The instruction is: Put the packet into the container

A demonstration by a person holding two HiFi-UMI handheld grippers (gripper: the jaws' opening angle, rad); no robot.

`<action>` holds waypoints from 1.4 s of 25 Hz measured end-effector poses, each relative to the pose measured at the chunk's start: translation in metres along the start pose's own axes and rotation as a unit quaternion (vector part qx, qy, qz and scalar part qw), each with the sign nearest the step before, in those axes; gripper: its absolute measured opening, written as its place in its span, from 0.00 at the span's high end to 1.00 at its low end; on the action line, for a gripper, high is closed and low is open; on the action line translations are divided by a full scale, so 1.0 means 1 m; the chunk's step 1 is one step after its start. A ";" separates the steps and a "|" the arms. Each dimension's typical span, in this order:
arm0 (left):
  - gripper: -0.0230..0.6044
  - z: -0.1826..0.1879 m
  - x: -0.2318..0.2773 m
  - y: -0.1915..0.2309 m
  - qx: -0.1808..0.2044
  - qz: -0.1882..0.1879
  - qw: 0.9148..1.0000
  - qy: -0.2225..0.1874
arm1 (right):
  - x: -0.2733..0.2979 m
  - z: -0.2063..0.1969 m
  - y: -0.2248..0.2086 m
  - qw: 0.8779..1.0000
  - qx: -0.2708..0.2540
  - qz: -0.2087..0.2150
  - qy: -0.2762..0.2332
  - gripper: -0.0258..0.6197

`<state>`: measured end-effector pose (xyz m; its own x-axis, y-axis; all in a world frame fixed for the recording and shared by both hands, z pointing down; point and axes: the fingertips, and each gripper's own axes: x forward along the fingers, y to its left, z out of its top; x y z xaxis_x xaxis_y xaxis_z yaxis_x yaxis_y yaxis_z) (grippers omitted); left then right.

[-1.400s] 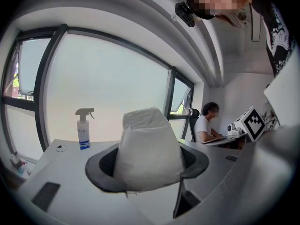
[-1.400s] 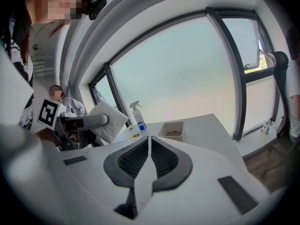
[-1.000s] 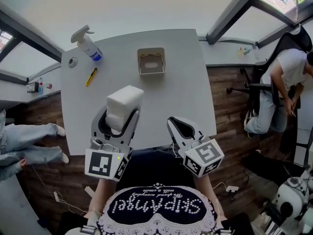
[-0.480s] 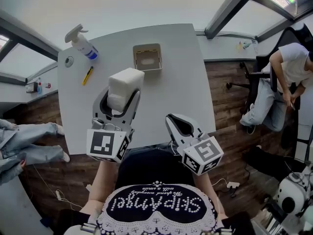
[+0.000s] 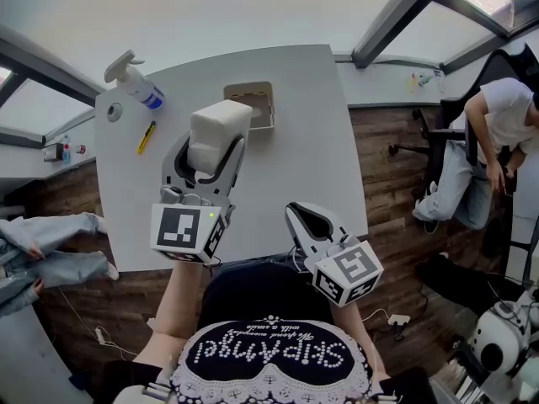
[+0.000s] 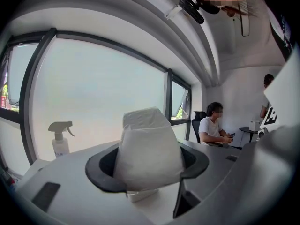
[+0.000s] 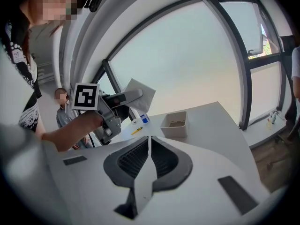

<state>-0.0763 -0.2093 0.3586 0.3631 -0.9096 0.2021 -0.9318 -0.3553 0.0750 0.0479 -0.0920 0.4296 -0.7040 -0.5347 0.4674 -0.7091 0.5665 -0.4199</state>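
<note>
While the left gripper (image 5: 210, 146) pinches the packet (image 5: 221, 124) in wide jaws, the right gripper (image 5: 296, 213) has jaws together.

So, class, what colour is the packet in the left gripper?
White; the packet shows best in the left gripper view.

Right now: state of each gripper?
Left gripper: closed on the white packet.
Right gripper: closed, empty.

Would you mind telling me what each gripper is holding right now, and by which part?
The left gripper holds the white packet, its jaws pressing the two sides of the near end; the far end sticks out. The right gripper is shut on nothing.
</note>
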 end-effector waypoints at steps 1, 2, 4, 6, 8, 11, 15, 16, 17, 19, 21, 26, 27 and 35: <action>0.51 0.000 0.006 0.002 0.001 0.000 1.000 0.001 | 0.001 0.000 -0.002 1.000 0.002 0.000 0.001 0.91; 0.51 0.000 0.012 0.003 0.002 0.000 1.000 0.002 | 0.002 0.000 -0.003 1.000 0.003 -0.001 0.003 0.91; 0.51 -0.001 0.024 0.007 0.002 0.002 1.000 0.004 | 0.004 0.001 -0.007 1.000 0.004 0.000 0.006 0.91; 0.51 -0.004 0.037 0.012 0.002 0.004 1.000 0.008 | 0.006 0.001 -0.010 1.000 0.005 0.001 0.009 0.91; 0.51 -0.007 0.049 0.016 0.001 0.008 1.000 0.012 | 0.007 0.000 -0.013 1.000 0.009 0.001 0.013 0.91; 0.51 -0.014 0.066 0.019 -0.005 0.014 1.000 0.020 | 0.008 -0.001 -0.020 1.000 0.017 0.001 0.019 0.91; 0.51 -0.033 0.087 0.025 -0.011 0.017 0.999 0.041 | 0.014 -0.002 -0.029 0.999 0.028 0.002 0.028 0.91; 0.51 -0.039 0.092 0.026 -0.013 0.017 0.999 0.047 | 0.015 -0.002 -0.031 0.999 0.030 0.002 0.030 0.91; 0.51 -0.045 0.097 0.028 -0.015 0.018 0.998 0.054 | 0.017 -0.002 -0.033 0.999 0.032 0.002 0.032 0.91; 0.51 -0.057 0.105 0.031 -0.019 0.021 0.997 0.067 | 0.021 -0.002 -0.036 0.999 0.035 0.004 0.036 0.91; 0.51 -0.068 0.112 0.033 -0.020 0.022 0.996 0.081 | 0.024 -0.002 -0.039 0.999 0.038 0.005 0.039 0.91; 0.51 -0.093 0.128 0.034 -0.018 0.014 0.994 0.111 | 0.029 -0.004 -0.041 0.998 0.044 0.003 0.045 0.91; 0.51 -0.096 0.130 0.034 -0.015 0.012 0.993 0.117 | 0.029 -0.005 -0.042 0.998 0.045 0.003 0.046 0.91; 0.51 -0.130 0.143 0.031 0.006 0.004 0.985 0.173 | 0.031 -0.009 -0.043 0.997 0.052 -0.002 0.053 0.91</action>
<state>-0.0540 -0.3230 0.5168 0.3309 -0.7852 0.5234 -0.9338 -0.3525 0.0615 0.0564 -0.1271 0.4693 -0.6970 -0.4637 0.5470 -0.7159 0.4940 -0.4933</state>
